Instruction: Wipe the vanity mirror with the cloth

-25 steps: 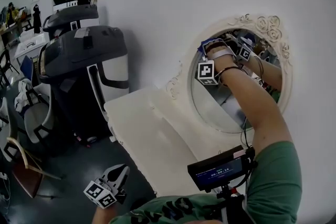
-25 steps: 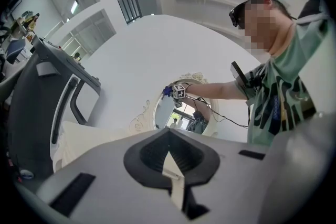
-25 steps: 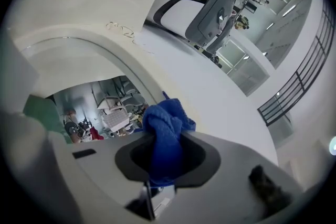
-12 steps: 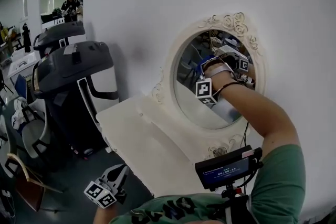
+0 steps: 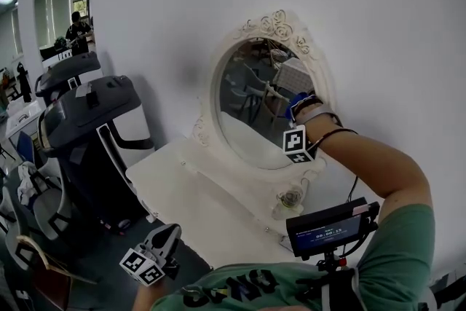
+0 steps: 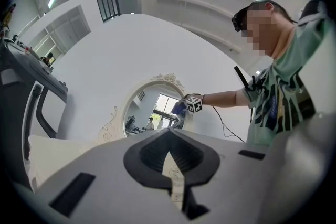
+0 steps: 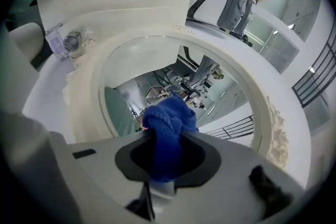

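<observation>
Right hand-held gripper (image 7: pixel 165 140) is clamped on a blue cloth (image 7: pixel 169 115); the bunched cloth sticks out past the jaw tips. It is held up at the mirror (image 5: pixel 251 109), low on the glass near the right rim. Actual contact with the glass can't be confirmed. The right arm reaches up across the wall, with the marker cube (image 5: pixel 296 143) just below the wrist.

The mirror is oval and upright in a white ornate frame (image 5: pixel 280 24) with a scrolled top, and stands at the back of a white counter (image 5: pixel 191 189). A small clear glass item (image 5: pixel 289 198) sits on the counter below the mirror's lower right rim.

Left hand-held gripper (image 6: pixel 168 134) hangs low at the person's left, well apart from the counter and mirror. Its jaws are closed tip to tip with nothing between them, and it points up toward the mirror.

A small screen (image 5: pixel 329 231) is mounted at the person's chest. Grey machines (image 5: pixel 84 113) stand left of the counter.
</observation>
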Demonstrator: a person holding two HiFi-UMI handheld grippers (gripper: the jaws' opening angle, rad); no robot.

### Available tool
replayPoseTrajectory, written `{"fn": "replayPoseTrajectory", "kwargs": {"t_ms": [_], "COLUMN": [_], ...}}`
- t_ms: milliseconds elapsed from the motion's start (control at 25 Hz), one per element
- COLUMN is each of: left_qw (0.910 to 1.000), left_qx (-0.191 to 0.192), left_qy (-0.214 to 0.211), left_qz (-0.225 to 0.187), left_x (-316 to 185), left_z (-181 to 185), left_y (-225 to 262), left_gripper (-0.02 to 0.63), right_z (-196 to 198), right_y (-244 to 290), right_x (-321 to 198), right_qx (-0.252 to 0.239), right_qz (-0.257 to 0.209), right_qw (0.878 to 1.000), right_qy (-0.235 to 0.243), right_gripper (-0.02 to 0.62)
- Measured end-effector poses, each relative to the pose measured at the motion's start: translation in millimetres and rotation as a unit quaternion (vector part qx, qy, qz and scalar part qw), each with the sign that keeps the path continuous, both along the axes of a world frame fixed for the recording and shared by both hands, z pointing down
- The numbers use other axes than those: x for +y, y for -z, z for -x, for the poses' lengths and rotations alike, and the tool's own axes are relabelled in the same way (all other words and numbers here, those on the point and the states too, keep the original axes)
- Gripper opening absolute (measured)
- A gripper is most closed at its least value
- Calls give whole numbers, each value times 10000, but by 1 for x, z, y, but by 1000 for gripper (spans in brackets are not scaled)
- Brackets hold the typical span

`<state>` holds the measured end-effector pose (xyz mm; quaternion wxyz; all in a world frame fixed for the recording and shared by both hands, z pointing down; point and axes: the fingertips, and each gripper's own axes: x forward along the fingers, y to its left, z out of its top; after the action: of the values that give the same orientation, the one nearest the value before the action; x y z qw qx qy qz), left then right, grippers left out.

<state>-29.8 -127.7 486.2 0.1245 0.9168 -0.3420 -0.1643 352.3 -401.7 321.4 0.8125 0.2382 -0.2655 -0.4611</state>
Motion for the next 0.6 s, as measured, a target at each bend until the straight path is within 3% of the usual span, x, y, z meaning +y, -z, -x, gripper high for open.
{"fn": "replayPoseTrajectory", "kwargs": {"t_ms": [320, 400, 480, 600], "left_qw": [10000, 10000, 9998, 9993], "left_qx": [-25, -10, 26, 111], "left_qy": [-16, 56, 152, 295], "left_qz": [-55, 15, 101, 201], "left_x": [17, 21, 19, 4], "left_z": [-4, 0, 8, 22], "left_y": [6, 3, -6, -25], "left_gripper": [6, 6, 6, 6], "right_z": [-16, -8, 20, 88], "right_y": [-5, -7, -10, -15], "right_x": [22, 23, 13, -34], "right_qx": [0, -224, -568, -754], "right_qz": [139, 286, 397, 257], "right_qw": [9993, 9985, 9973, 9953], "right_qy": [-343, -420, -240, 555], "right_gripper": [71, 71, 72, 72]}}
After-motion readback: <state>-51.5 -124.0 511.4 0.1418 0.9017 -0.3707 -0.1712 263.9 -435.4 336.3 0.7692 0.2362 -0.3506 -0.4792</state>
